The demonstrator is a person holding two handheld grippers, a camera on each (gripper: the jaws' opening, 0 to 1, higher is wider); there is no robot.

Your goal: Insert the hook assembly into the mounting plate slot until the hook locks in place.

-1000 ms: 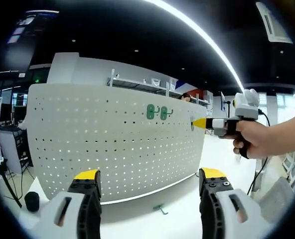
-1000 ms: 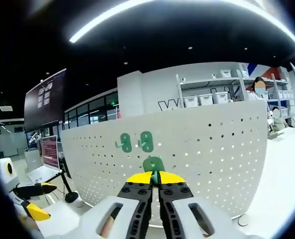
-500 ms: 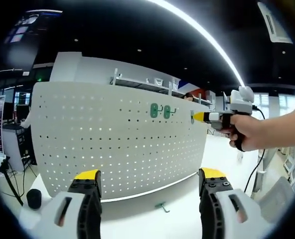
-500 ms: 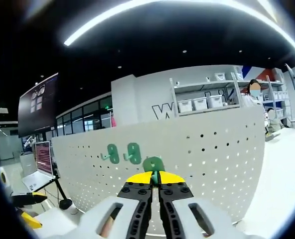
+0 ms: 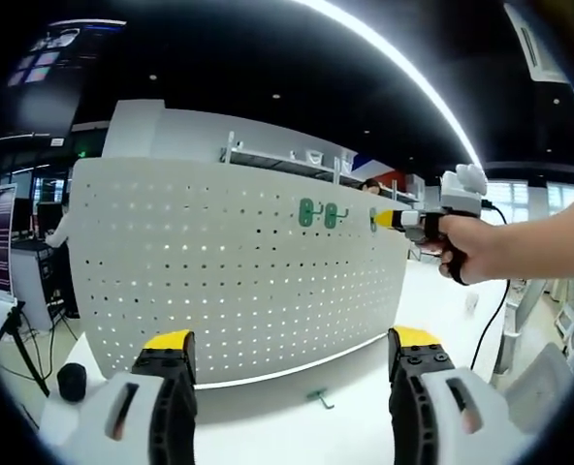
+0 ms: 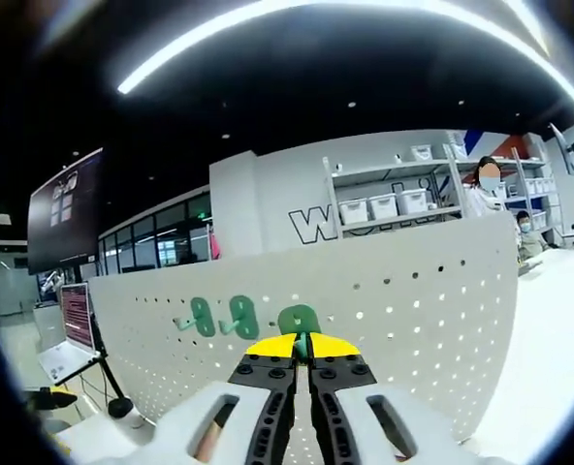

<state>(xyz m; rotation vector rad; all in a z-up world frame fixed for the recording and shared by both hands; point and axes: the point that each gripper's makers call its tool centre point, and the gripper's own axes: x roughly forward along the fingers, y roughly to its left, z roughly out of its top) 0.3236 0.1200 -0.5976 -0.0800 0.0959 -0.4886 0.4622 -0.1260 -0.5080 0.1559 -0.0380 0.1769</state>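
A white perforated mounting plate (image 5: pixel 219 281) stands upright on the table, with two green hooks (image 5: pixel 318 214) hung near its top right. In the left gripper view my right gripper (image 5: pixel 378 220), held by a hand, presses a third green hook (image 5: pixel 373 219) against the plate beside those two. In the right gripper view my right gripper (image 6: pixel 302 346) is shut on that green hook (image 6: pixel 298 320), which sits against the plate (image 6: pixel 413 310) to the right of the two hung hooks (image 6: pixel 219 316). My left gripper (image 5: pixel 287 339) stands open low in front of the plate, holding nothing.
A loose green hook (image 5: pixel 317 396) lies on the white table (image 5: pixel 268 426) just before the plate's base. A black round object (image 5: pixel 71 381) sits at the table's left. Shelves with boxes (image 6: pixel 384 203) and people stand behind the plate.
The right gripper with its hook has risen and moved closer to the two hung hooks on the plate. The left gripper has stayed open and nearly still.
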